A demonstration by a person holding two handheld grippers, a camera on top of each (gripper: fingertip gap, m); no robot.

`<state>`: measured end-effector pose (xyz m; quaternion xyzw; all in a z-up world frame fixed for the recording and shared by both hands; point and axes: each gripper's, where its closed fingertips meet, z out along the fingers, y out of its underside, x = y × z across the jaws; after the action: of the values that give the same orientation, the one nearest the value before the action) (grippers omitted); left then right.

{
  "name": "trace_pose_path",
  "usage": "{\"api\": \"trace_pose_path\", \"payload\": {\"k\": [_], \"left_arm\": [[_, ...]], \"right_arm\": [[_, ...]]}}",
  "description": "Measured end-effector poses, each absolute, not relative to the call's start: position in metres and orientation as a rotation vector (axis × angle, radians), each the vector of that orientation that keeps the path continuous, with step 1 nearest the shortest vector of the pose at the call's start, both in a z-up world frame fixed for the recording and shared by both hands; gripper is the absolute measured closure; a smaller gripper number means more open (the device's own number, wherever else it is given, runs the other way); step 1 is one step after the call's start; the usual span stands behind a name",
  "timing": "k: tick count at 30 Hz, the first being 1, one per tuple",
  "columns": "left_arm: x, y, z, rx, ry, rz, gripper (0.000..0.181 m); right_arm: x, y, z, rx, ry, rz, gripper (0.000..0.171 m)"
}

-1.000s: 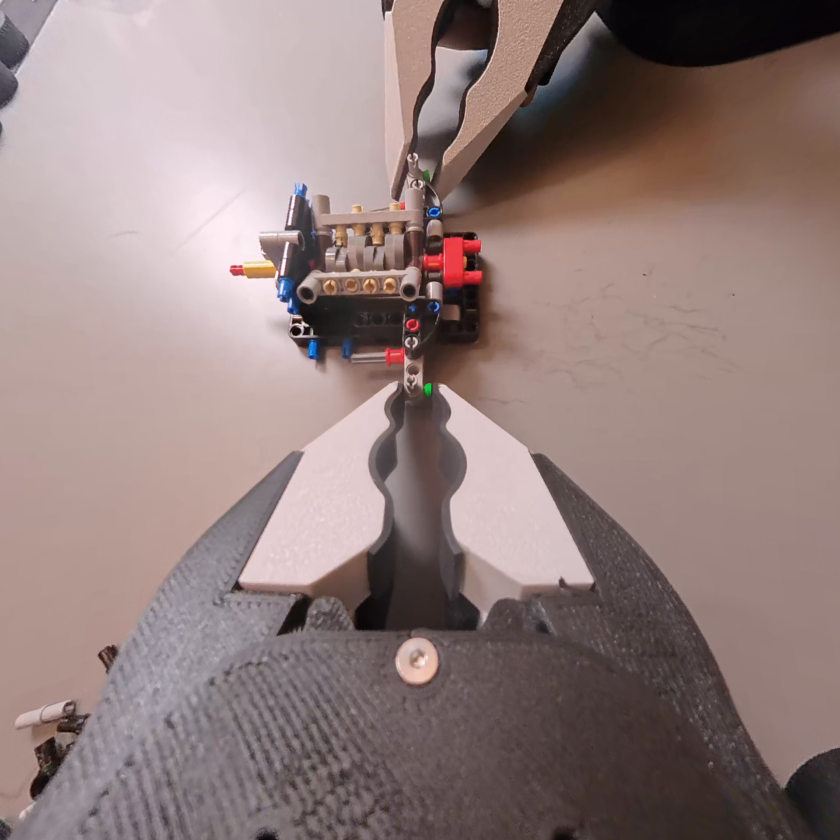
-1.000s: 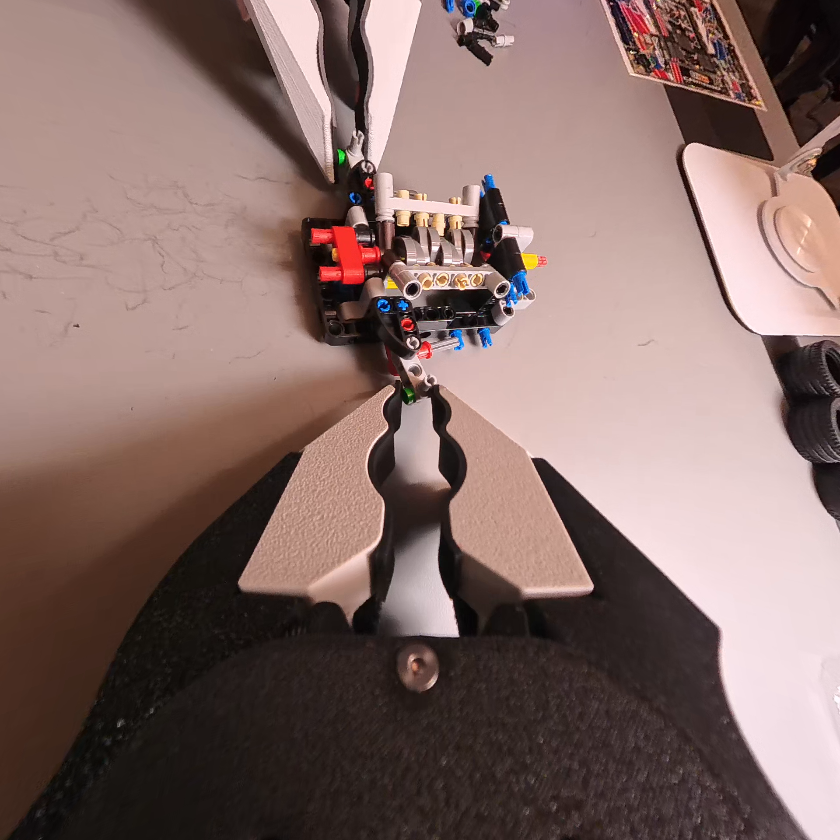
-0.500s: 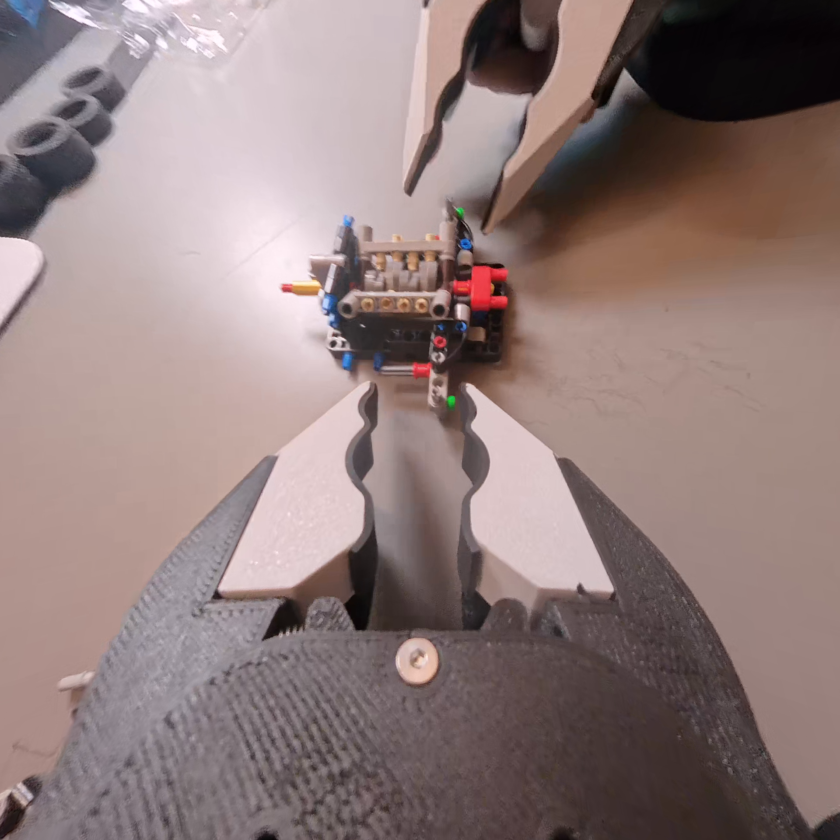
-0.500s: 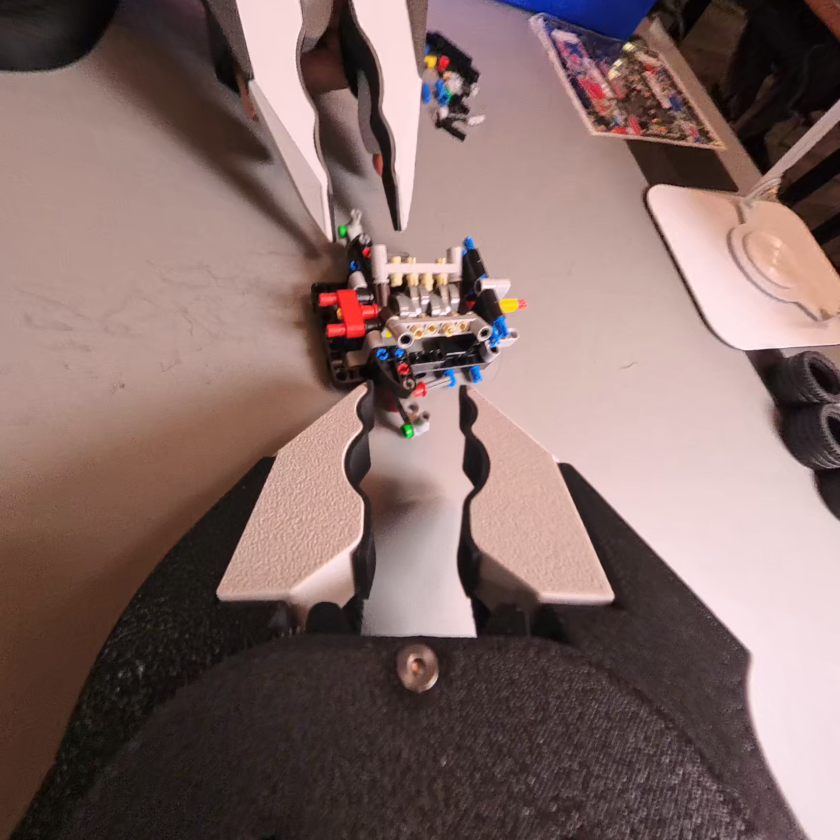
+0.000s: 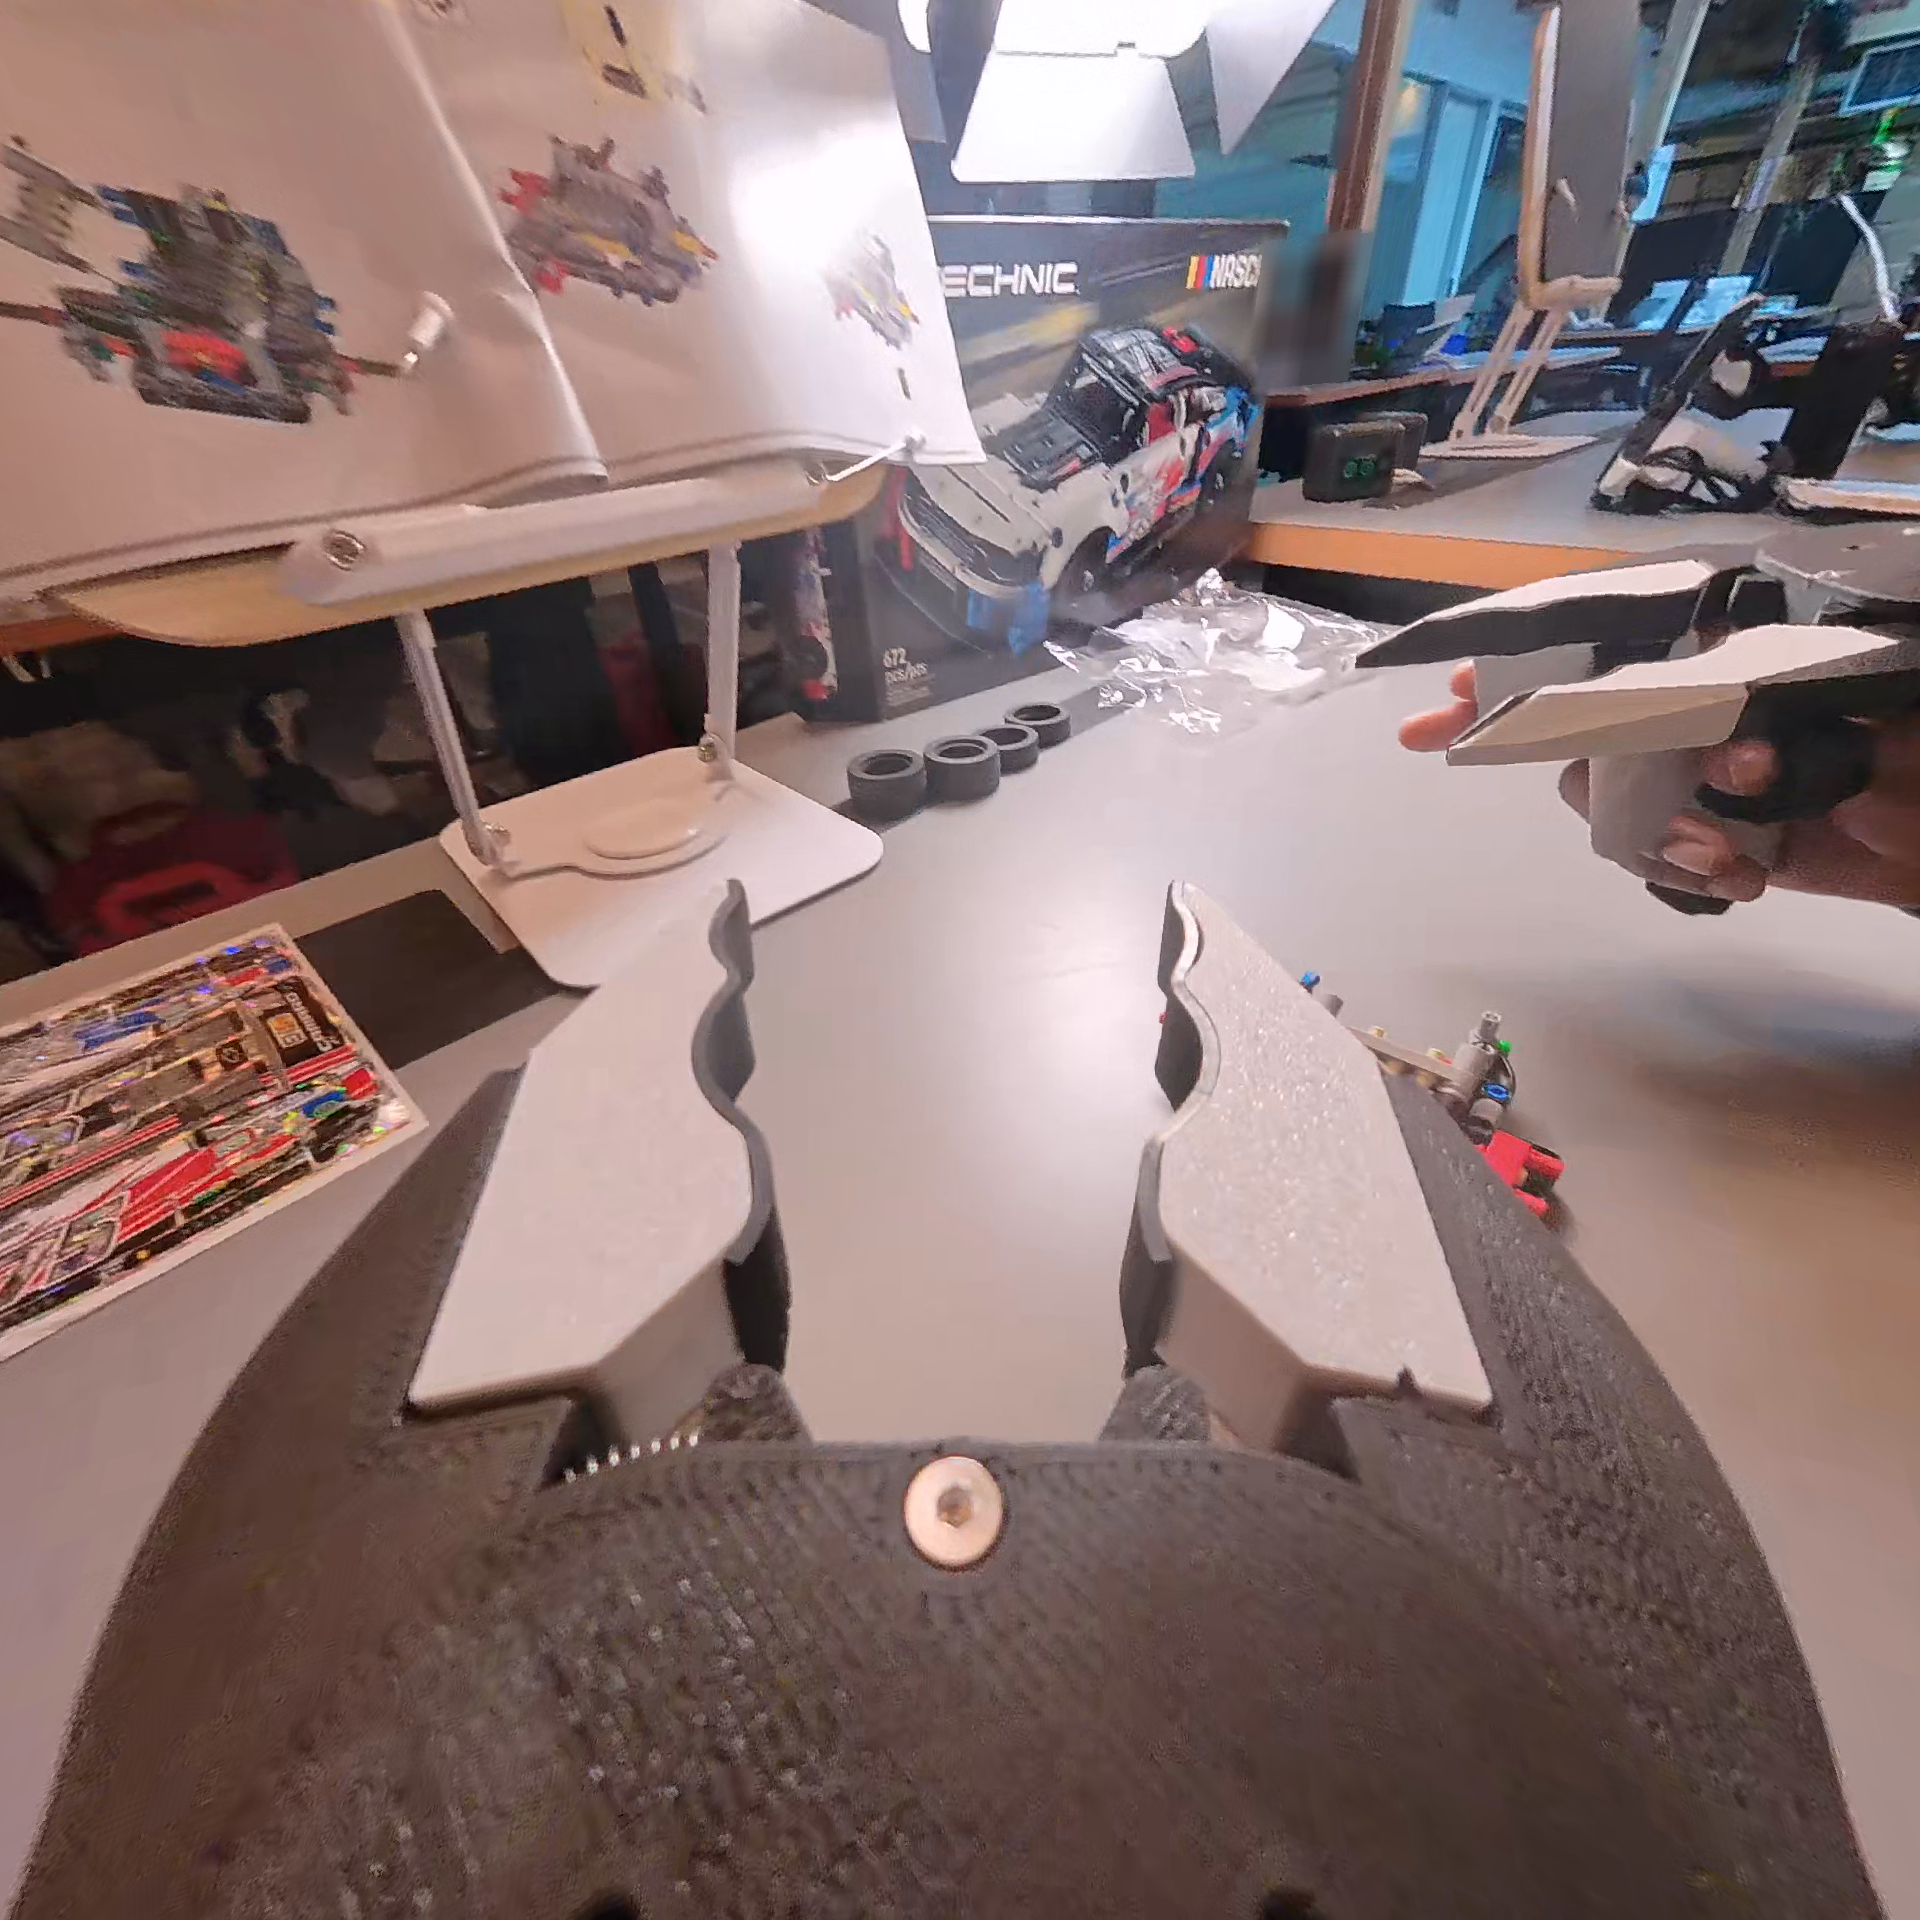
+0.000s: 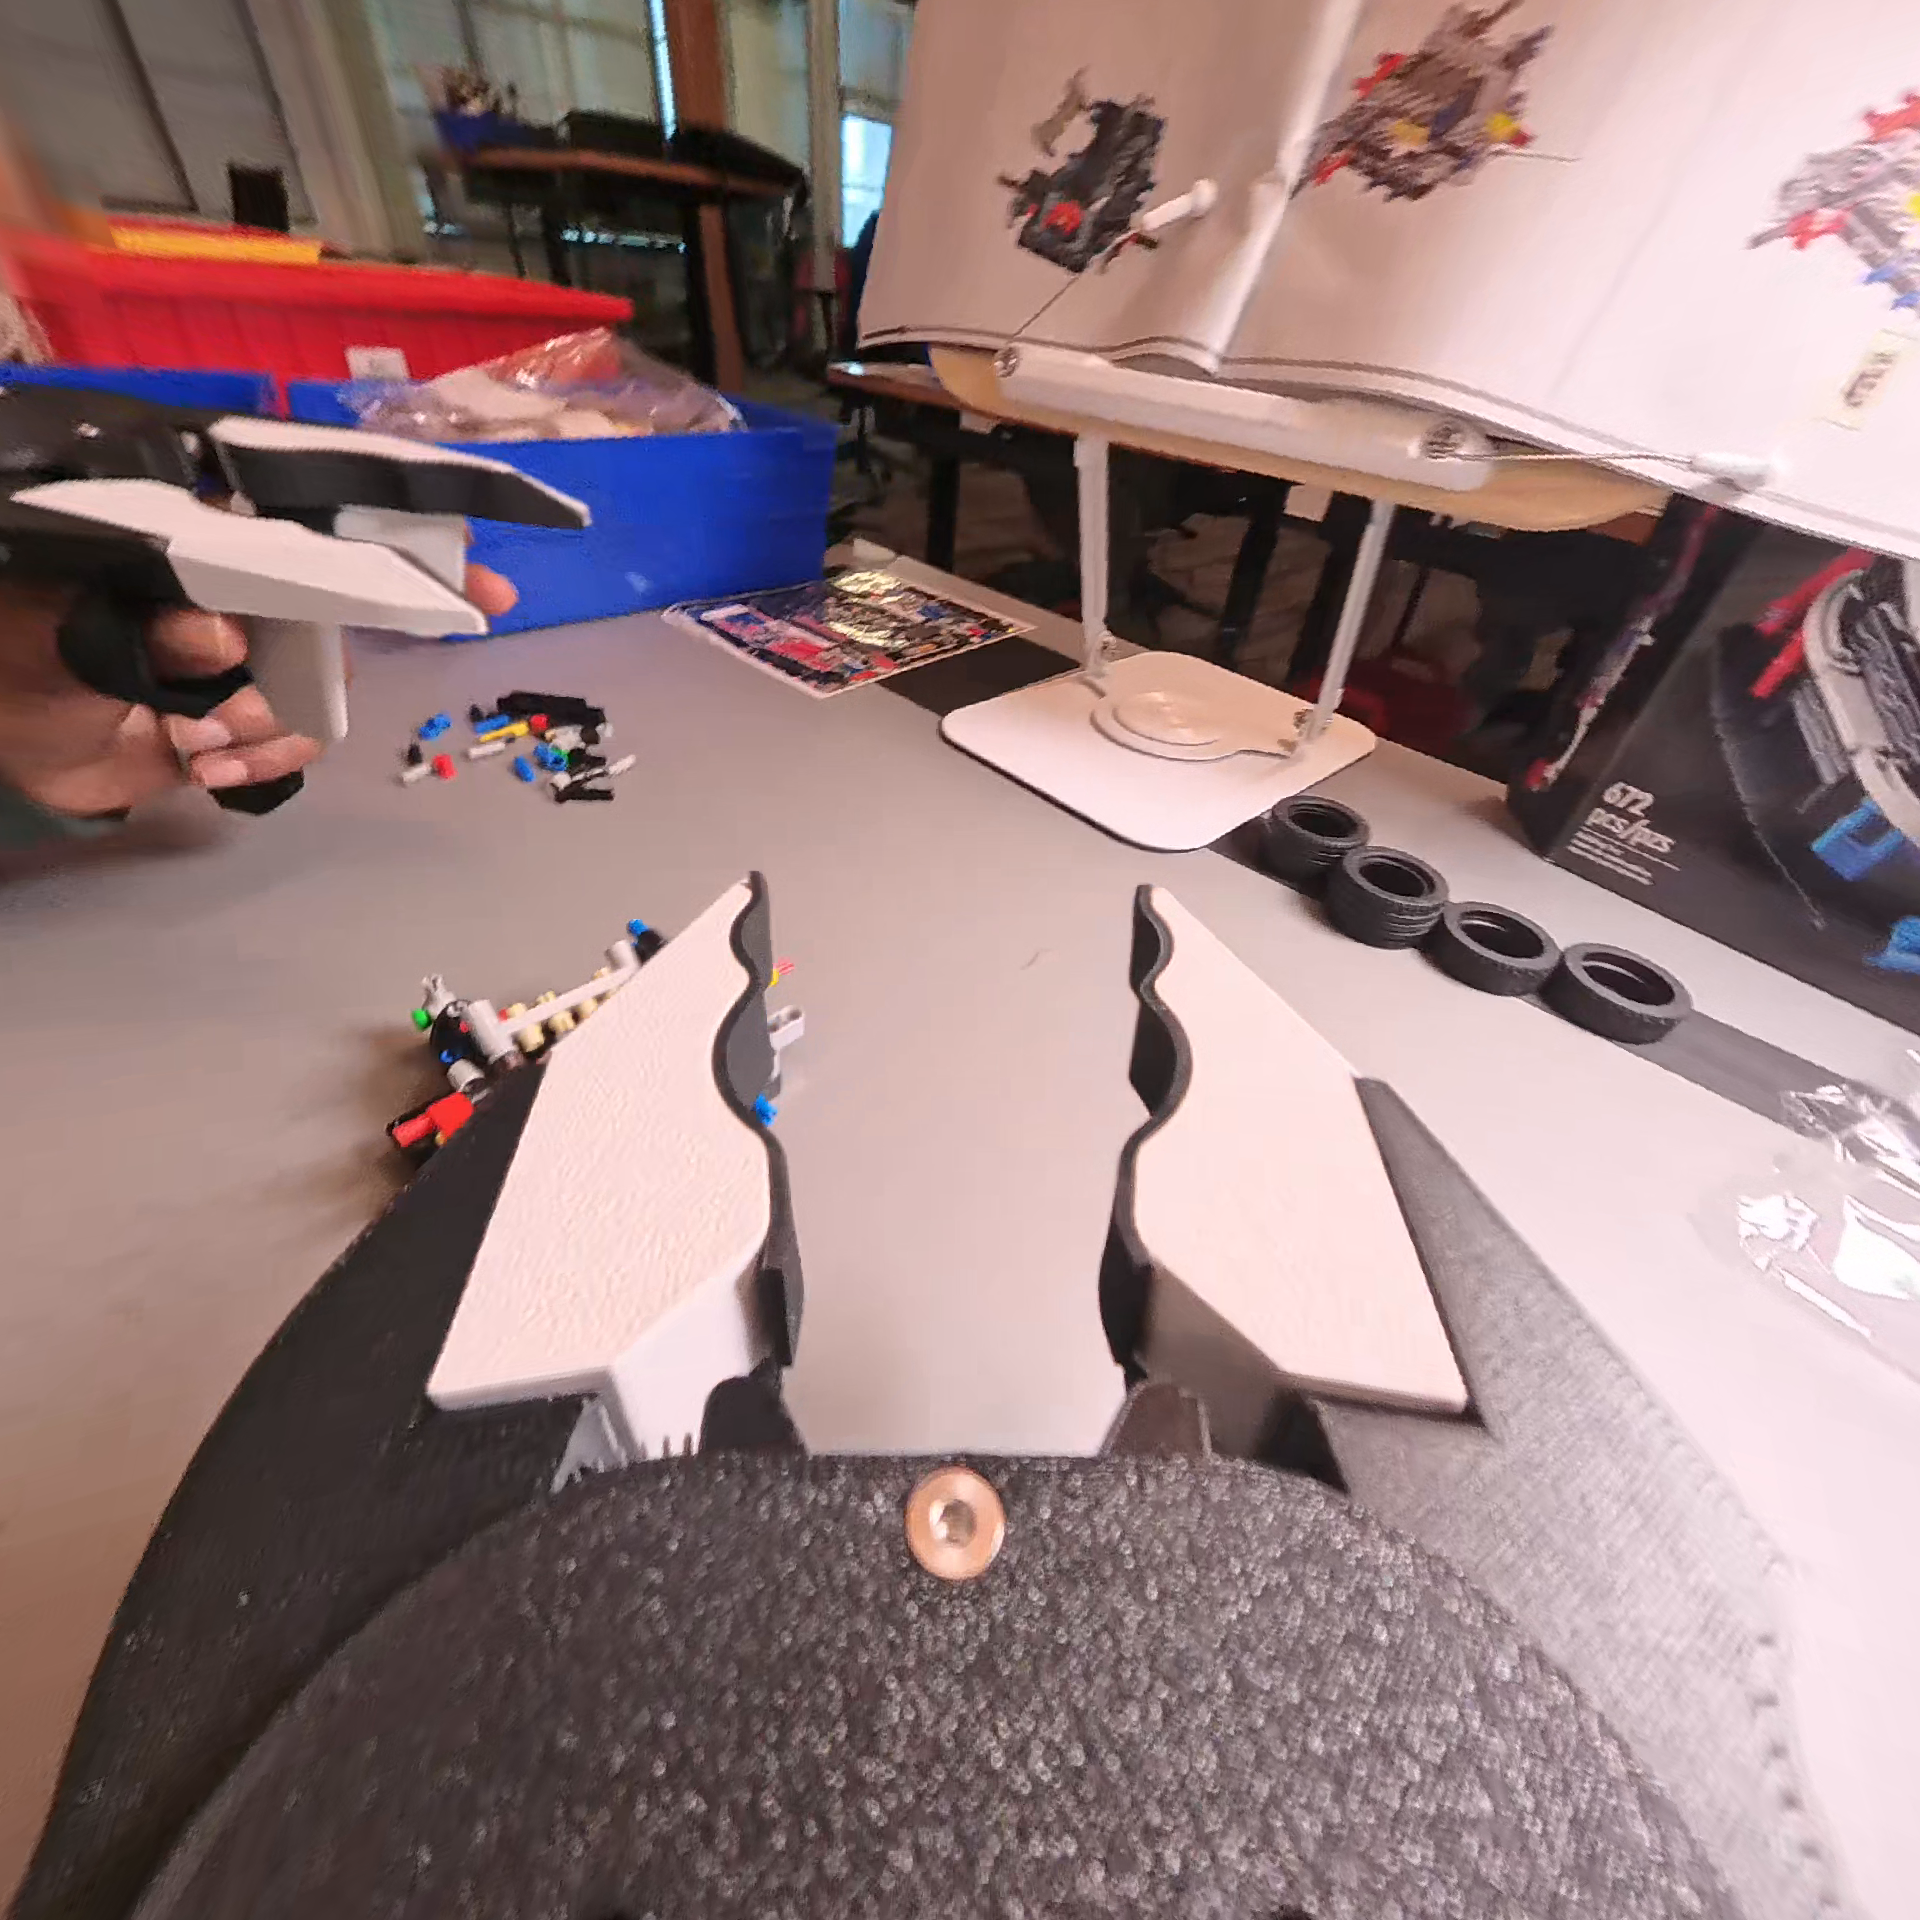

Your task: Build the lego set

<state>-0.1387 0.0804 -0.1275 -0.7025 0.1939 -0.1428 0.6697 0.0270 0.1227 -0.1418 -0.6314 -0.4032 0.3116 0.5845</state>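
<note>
Both my left tongs (image 5: 951,920) and right tongs (image 6: 945,894) gape apart, empty; small grey-black-red brick assembly (image 6: 488,1039) sits partly built, black rubber tyres (image 6: 1496,945) and far loose coloured pins (image 6: 520,743) unused.

White lettering and numerals are carried by the black cardboard set box (image 5: 1081,343), upper centre of the left wrist view; the wording is not reproduced.

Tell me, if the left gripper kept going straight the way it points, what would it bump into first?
Probably bare table first; beyond that, likely the white book stand's base or the tyres. Depth is hard to judge.
</note>
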Motion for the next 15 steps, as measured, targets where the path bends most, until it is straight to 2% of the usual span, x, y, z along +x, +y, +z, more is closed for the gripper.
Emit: {"api": "trace_pose_path", "payload": {"k": [2, 3, 5, 6, 9, 15], "left_arm": [[-0.142, 0.080, -0.124, -1.564, 0.423, -0.316, 0.111], [-0.144, 0.080, -0.123, -1.557, 0.413, -0.313, 0.117], [-0.149, 0.081, -0.123, -1.556, 0.392, -0.302, 0.130], [-0.150, 0.082, -0.125, -1.559, 0.389, -0.300, 0.134], [-0.152, 0.084, -0.127, -1.547, 0.388, -0.300, 0.148], [-0.157, 0.090, -0.124, -1.512, 0.364, -0.304, 0.159]], "right_arm": [[0.031, 0.127, -0.140, -1.478, -0.897, 0.735, 0.109], [0.032, 0.129, -0.139, -1.476, -0.885, 0.742, 0.119], [0.032, 0.130, -0.137, -1.456, -0.872, 0.748, 0.152], [0.032, 0.132, -0.135, -1.445, -0.864, 0.739, 0.162], [0.029, 0.145, -0.127, -1.410, -0.831, 0.683, 0.171], [-0.005, 0.186, -0.071, -1.292, -0.768, 0.642, 0.171]]}}
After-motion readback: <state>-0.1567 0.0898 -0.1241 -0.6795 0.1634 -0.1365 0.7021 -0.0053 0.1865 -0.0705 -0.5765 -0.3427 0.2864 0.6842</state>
